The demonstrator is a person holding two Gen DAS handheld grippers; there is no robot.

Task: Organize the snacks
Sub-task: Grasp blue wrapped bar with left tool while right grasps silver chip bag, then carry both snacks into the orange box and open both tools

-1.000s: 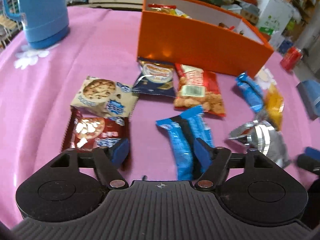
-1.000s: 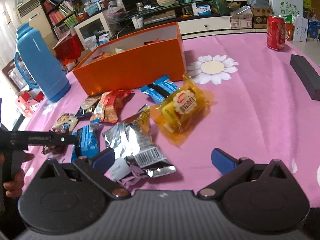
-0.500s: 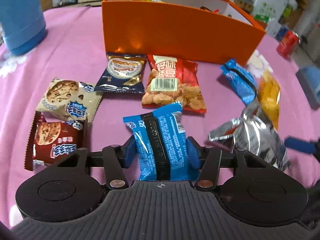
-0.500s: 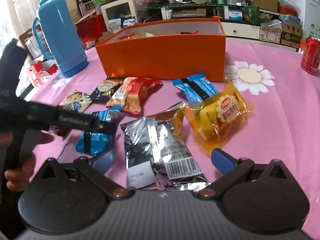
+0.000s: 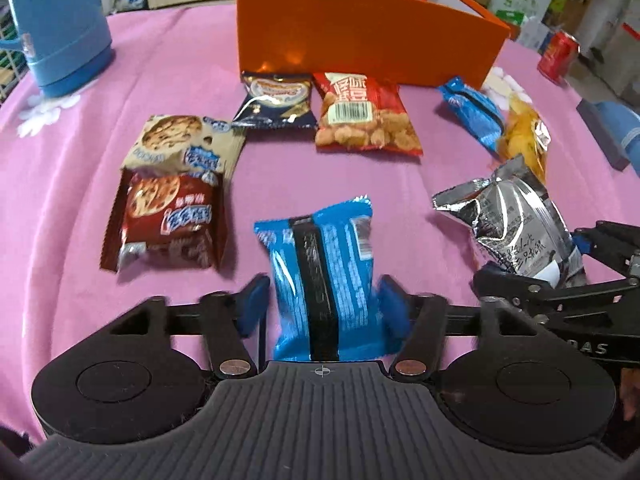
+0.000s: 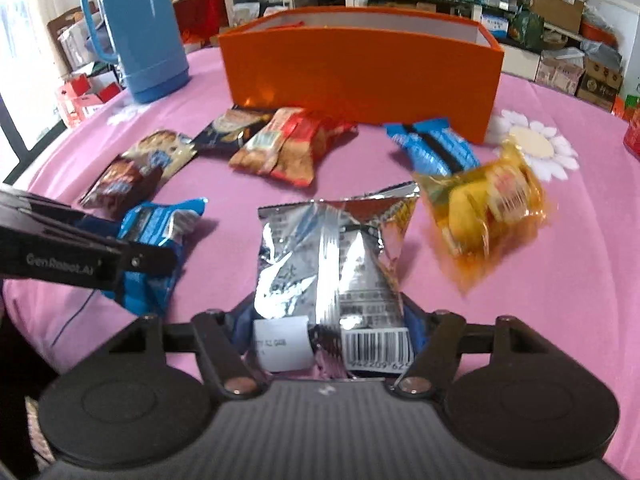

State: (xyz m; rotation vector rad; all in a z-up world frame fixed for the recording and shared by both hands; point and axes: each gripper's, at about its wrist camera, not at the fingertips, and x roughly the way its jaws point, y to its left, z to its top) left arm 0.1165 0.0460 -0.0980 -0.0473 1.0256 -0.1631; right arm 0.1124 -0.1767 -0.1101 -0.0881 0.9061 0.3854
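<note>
My left claw was over the pink surface with the blue wafer packet between its blue pads. Its jaws were opening: there was a sliver of gap at the left pad, while the right pad was still against the wrapper. The packet sat at six o'clock in the left wrist view, its far end pointing toward twelve.

My right claw had the silver foil bag between its pads, and its jaws were closing. Both blue pads were tight against the bag's lower edges, so I read it as gripped. In the left wrist view that bag lay at four o'clock.

The orange box stood open at twelve o'clock, with some packets already inside. In front of it lay a dark navy packet and a red peanut bag, side by side. At nine o'clock, a tan cookie pack overlapped a maroon cookie pack. At two o'clock, a second blue packet touched a yellow cake packet. A blue thermos stood at eleven o'clock and a red can at one.
</note>
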